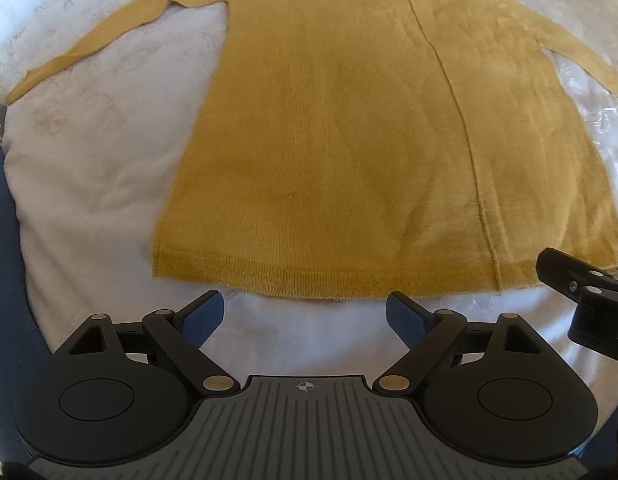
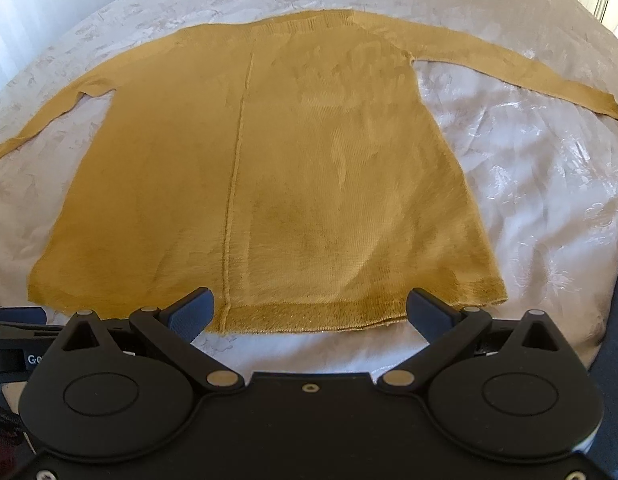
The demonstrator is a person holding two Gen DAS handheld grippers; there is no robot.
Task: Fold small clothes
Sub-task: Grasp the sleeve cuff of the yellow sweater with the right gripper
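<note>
A mustard yellow long-sleeved sweater [image 1: 329,140] lies flat on a white bedspread [image 1: 89,184], both sleeves spread out, hem nearest me. It also shows in the right wrist view [image 2: 269,184], with a raised seam down its middle. My left gripper [image 1: 305,316] is open and empty, just short of the hem's left half. My right gripper [image 2: 311,312] is open and empty, with its fingertips at the hem's right half. The right gripper's body shows at the right edge of the left wrist view [image 1: 589,292].
The white patterned bedspread [image 2: 529,184] surrounds the sweater. A dark blue surface [image 1: 5,240] borders the bed's left edge. Part of the left gripper's body [image 2: 13,344] sits at the left edge of the right wrist view.
</note>
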